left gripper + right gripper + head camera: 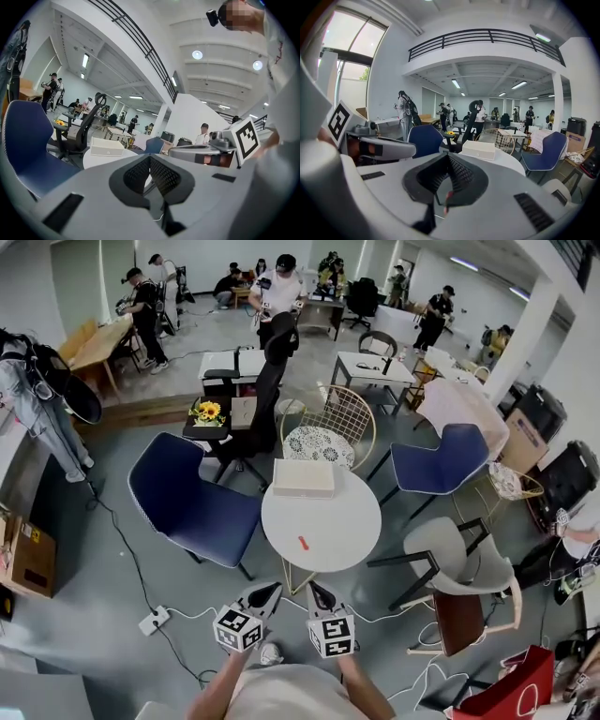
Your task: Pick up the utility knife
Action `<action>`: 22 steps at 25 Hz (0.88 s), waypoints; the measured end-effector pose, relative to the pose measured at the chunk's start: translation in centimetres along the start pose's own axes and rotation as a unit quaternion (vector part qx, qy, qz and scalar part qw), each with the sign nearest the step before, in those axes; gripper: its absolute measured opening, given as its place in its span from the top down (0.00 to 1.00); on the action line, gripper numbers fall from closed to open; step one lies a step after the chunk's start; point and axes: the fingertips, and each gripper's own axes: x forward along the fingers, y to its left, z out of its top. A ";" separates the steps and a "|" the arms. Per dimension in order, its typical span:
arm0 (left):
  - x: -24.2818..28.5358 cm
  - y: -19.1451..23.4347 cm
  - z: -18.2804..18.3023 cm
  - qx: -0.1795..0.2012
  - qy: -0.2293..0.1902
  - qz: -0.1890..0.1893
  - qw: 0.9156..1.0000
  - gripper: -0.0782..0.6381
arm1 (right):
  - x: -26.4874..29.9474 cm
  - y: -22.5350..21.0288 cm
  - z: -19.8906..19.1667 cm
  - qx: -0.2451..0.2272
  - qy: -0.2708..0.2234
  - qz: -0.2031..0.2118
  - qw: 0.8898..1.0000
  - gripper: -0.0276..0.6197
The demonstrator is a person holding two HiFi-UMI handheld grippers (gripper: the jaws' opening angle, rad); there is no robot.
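The utility knife (303,543), small and red-orange, lies near the front of the round white table (352,521) in the head view. Both grippers hover side by side short of the table's near edge, pointing at it. The left gripper (266,593) (150,157) has its black pads together with nothing between them. The right gripper (317,595) (449,156) is shut too and holds nothing. A red sliver, probably the utility knife (447,195), shows through the slit under its pads. In each gripper view the other gripper's marker cube shows at the side.
A flat white box (303,478) (107,146) (478,150) lies at the table's far side. Around the table stand a blue chair (192,501), a wire chair (343,424), another blue chair (439,461) and a grey chair (461,566). A power strip (153,620) with cables lies on the floor.
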 end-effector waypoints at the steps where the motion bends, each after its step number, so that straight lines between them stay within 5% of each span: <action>1: 0.0 0.2 0.0 -0.002 0.002 0.000 1.000 0.87 | 0.2 -0.1 0.0 0.002 0.001 -0.002 1.000 0.93; 22: 2.1 4.2 -0.2 -0.010 0.019 0.015 1.000 0.87 | 4.5 -2.1 -0.7 0.024 0.016 0.000 1.000 0.93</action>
